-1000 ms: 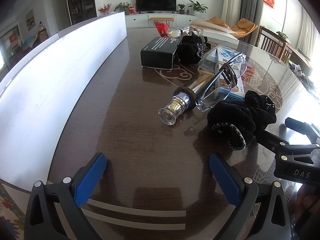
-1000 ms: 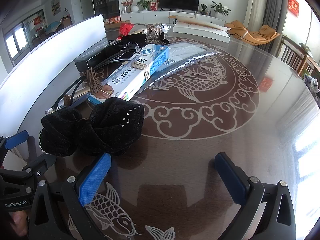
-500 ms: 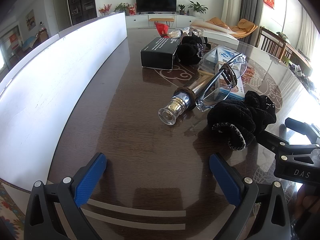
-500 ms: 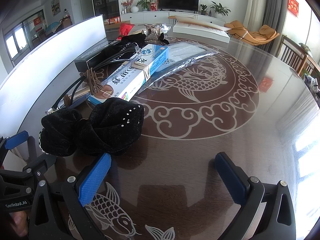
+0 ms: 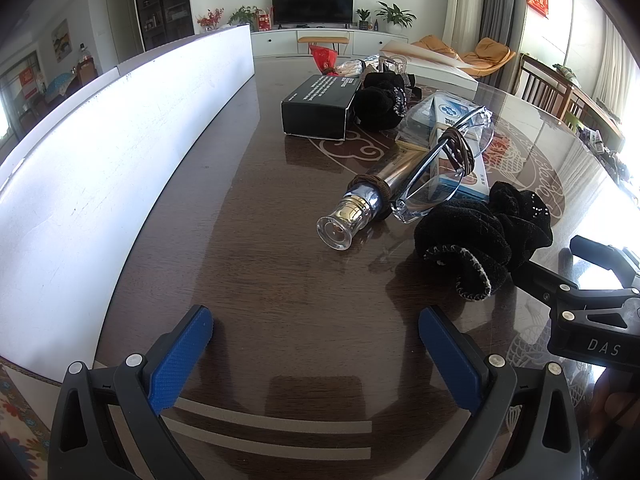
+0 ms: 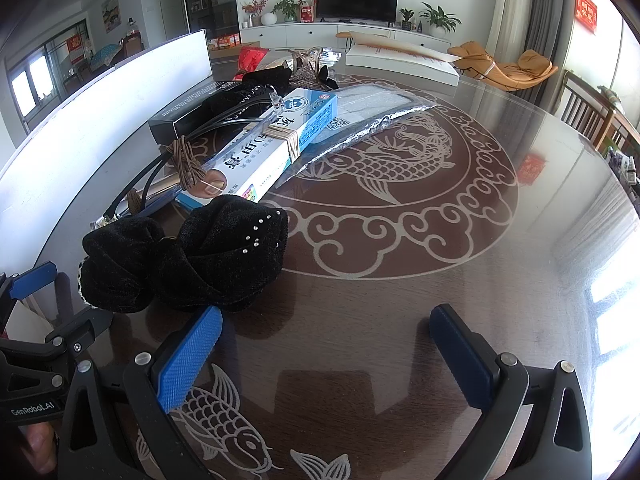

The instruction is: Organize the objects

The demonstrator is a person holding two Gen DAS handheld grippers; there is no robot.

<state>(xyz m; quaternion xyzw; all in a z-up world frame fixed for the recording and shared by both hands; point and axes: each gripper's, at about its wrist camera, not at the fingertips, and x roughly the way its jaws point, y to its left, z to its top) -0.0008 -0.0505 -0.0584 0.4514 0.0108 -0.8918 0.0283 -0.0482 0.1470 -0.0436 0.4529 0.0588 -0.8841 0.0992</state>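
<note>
Black velvet scrunchie (image 6: 188, 256) is lying near both grippers, left (image 5: 316, 354) and right (image 6: 326, 354), each gaping empty. "DAS" is showing in the left view, "GenRobot.AI" in the right.

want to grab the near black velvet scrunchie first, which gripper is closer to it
Right. The right gripper has its left finger just short of the scrunchie; the left gripper sits further off, scrunchie ahead to its right.
</note>
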